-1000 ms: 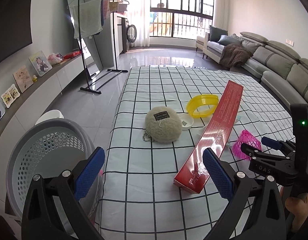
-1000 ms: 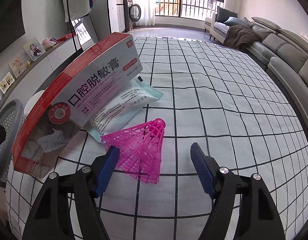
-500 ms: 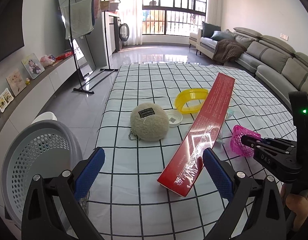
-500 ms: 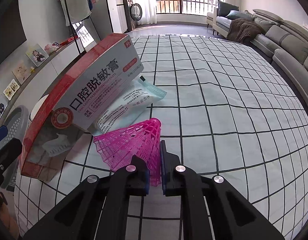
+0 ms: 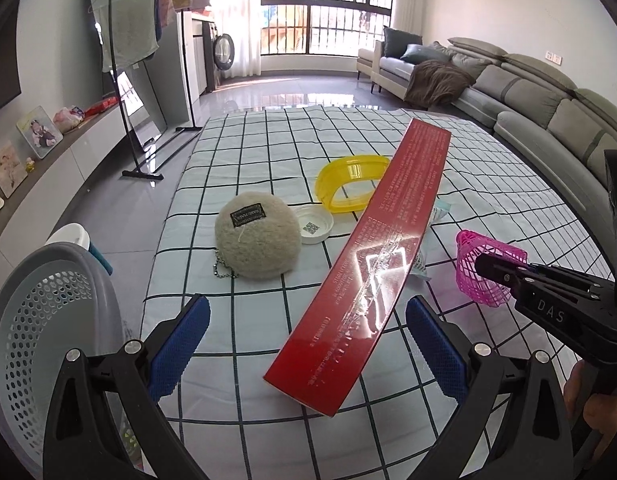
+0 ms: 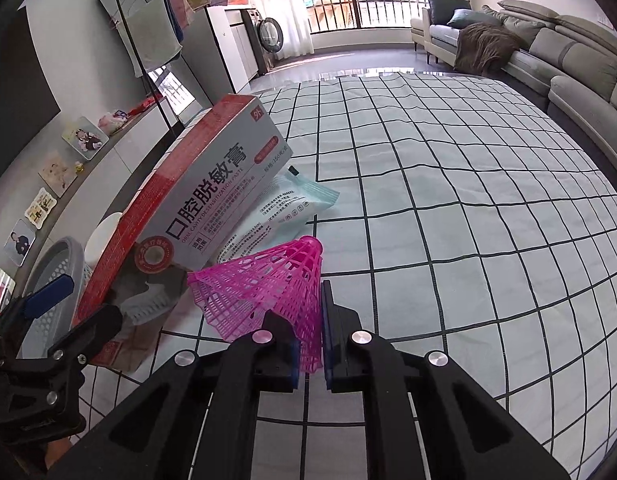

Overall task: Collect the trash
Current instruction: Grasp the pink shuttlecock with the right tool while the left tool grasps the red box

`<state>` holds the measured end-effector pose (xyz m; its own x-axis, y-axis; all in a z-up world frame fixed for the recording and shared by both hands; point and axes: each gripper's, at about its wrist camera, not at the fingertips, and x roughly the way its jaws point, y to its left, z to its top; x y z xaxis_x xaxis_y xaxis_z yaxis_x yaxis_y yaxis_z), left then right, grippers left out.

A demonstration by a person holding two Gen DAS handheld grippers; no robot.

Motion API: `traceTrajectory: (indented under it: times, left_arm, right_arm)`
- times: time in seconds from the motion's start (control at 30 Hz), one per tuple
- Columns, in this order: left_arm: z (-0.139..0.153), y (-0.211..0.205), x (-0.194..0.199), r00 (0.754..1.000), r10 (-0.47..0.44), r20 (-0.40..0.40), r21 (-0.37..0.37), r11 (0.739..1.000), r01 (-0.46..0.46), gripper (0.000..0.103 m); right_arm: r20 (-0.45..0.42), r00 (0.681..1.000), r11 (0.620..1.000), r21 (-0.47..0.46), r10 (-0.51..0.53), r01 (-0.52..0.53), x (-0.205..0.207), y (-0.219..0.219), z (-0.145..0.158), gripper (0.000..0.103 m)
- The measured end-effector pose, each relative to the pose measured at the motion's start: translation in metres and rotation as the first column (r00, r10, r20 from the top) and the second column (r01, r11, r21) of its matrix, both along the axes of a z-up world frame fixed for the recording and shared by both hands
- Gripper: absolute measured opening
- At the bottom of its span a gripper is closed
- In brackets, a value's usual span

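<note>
The right gripper [image 6: 308,354] is clamped on the flared rim of a pink plastic mesh shuttlecock [image 6: 268,284], whose long axis runs forward and a little to the right from the jaws, nose end farthest from them. Just to its left, touching or nearly touching the skirt, lies a pale blue-and-white sealed wipe packet [image 6: 276,210], partly under a long red-and-grey cardboard toothpaste box [image 6: 180,220] that leans over it.

The left gripper [image 5: 304,340] hangs open and empty above the near end of that box [image 5: 372,264]. The box's length runs away from it and to the right, between the spread blue pads [image 5: 180,344], so this hand is the nearer one for it. Farther ahead sit a round beige woolly pouch with a bead chain [image 5: 256,240], a white plastic lid [image 5: 314,230] and a yellow plastic ring [image 5: 350,188].

The grey perforated plastic laundry basket [image 5: 40,320] stands off the left edge of the checked white cloth [image 5: 244,144], low and to the left of the left gripper. Carrying the shuttlecock there probably means crossing over the box and the left hand. To the right the cloth lies bare.
</note>
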<state>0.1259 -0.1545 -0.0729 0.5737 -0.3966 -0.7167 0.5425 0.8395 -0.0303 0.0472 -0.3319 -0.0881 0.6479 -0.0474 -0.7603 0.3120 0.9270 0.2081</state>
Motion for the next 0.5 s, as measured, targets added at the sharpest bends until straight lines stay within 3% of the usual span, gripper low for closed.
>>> traceTrajectory:
  times: [0.3,0.37,0.43,0.5]
  left_arm:
    - [-0.007,-0.022,0.003,0.999,-0.031,0.011,0.019,0.999,0.031,0.094]
    - [-0.008,-0.026,0.002,0.999,-0.047,0.004,0.02,0.999,0.047,0.085]
    - [-0.01,-0.029,0.001,0.998,-0.062,0.001,0.03,0.998,0.062,0.064]
    - [-0.011,-0.03,0.0,0.998,-0.065,0.006,0.036,0.997,0.064,0.06]
  right_arm:
    - [0.004,1.0,1.0,0.004,-0.001,0.001,0.002,0.003,0.001,0.009]
    - [0.0,1.0,1.0,0.006,0.001,-0.001,0.001,0.003,0.001,0.009]
    - [-0.001,1.0,1.0,0.004,0.001,-0.001,0.001,0.003,0.001,0.009]
    - [-0.001,1.0,1.0,0.005,0.0,0.0,0.0,0.001,0.002,0.009]
